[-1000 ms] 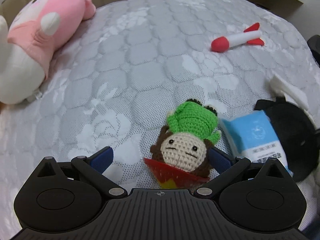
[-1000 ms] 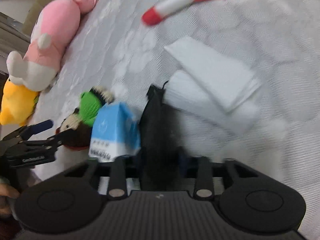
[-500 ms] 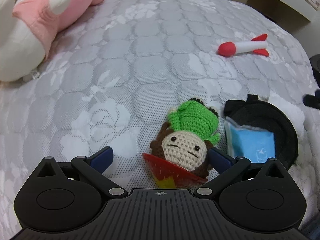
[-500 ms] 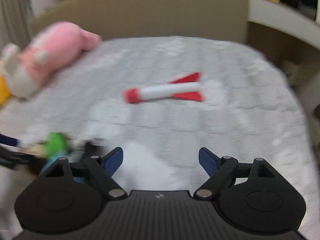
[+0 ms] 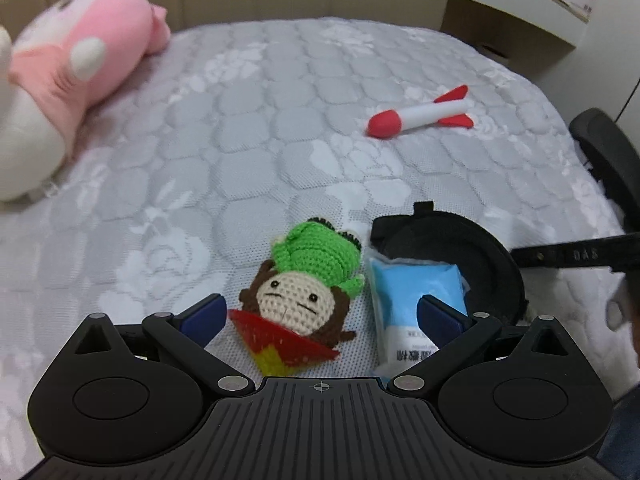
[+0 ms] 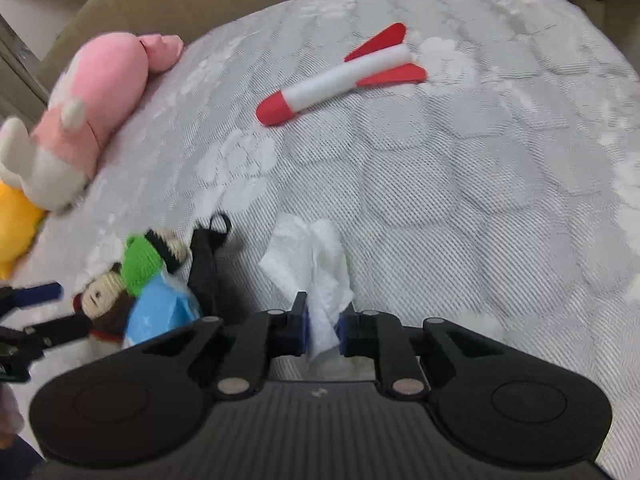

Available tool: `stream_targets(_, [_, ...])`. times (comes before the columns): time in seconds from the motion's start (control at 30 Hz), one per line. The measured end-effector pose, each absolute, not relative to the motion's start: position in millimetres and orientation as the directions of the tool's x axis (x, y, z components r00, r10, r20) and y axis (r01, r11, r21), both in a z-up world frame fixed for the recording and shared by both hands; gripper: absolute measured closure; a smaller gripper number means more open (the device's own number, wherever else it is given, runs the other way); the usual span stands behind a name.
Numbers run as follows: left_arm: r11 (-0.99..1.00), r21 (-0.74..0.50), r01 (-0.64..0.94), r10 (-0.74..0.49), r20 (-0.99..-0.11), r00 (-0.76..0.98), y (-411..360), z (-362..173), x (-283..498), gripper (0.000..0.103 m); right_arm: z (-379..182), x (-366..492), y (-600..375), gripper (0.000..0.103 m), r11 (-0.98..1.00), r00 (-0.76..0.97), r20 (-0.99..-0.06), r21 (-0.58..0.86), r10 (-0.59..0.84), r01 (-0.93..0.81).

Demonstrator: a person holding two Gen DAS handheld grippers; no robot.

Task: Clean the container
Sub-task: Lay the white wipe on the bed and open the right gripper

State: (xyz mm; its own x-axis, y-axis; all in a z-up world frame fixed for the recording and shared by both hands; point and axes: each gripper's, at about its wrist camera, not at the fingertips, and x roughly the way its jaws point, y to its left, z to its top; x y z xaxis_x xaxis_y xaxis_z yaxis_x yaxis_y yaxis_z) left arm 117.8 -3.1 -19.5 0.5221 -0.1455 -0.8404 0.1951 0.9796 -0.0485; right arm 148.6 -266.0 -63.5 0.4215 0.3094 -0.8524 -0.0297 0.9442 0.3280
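Tissue point(image 6: 320, 272) now sits pinched in the right gripper point(image 6: 322, 326), whose jaws have just closed on it; left gripper point(image 5: 320, 312) stays spread. Wiping the container point(image 5: 480, 256) can begin.

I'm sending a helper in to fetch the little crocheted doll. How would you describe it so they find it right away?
On the grey quilted mattress, look at the near edge, away from the big pink plush. The crocheted doll lies flat there between the open left gripper's fingers, beside a blue packet and black round container. It alone is yarn: cream face, brown hair, green hat.
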Motion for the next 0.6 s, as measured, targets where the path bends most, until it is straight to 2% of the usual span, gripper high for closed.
stream_targets(0.1, [0.981,-0.021,0.194,-0.123,-0.837,0.533,-11.7,-15.1,102.9,0.000,-60.6,139.0,-254.7,0.081,0.973,0.415,-0.882,0.226,0.221,-0.038])
stream_targets(0.17, [0.980,-0.035,0.196,-0.137,-0.835,0.533,-16.1,-13.0,90.1,0.000,-59.3,135.8,-253.6,0.075,0.971,0.410,-0.882,0.238,0.230,-0.032])
stream_targets(0.23, [0.978,-0.051,0.201,-0.153,-0.831,0.534,-17.6,-11.3,78.6,0.000,-59.3,134.4,-252.4,0.059,0.966,0.402,-0.882,0.258,0.247,-0.029])
stream_targets(0.27, [0.978,-0.054,0.201,-0.156,-0.829,0.537,-18.6,-10.6,73.8,0.000,-60.1,134.0,-251.7,0.043,0.962,0.394,-0.881,0.272,0.260,-0.027])
stream_targets(0.3, [0.978,-0.050,0.200,-0.153,-0.827,0.541,-19.8,-10.6,70.2,0.000,-61.2,132.1,-251.2,0.034,0.958,0.386,-0.881,0.285,0.272,-0.024])
stream_targets(0.37, [0.979,-0.040,0.199,-0.145,-0.825,0.547,-21.9,-11.4,63.7,0.000,-57.3,124.3,-251.9,0.027,0.958,0.400,-0.877,0.286,0.266,-0.011])
stream_targets(0.43, [0.981,-0.029,0.191,-0.129,-0.836,0.534,-22.7,-15.5,63.2,0.000,-45.5,113.9,-253.0,0.019,0.975,0.465,-0.865,0.221,0.187,0.019])
stream_targets(0.5, [0.987,-0.006,0.163,-0.092,-0.845,0.526,-20.7,-20.9,66.7,0.000,-32.7,101.6,-256.0,0.004,0.985,0.533,-0.841,0.158,0.095,0.074])
stream_targets(0.6, [0.995,0.037,0.091,-0.019,-0.839,0.544,-15.1,-23.0,69.8,0.000,-18.6,82.3,-263.9,0.001,0.974,0.587,-0.808,0.172,0.054,0.148])
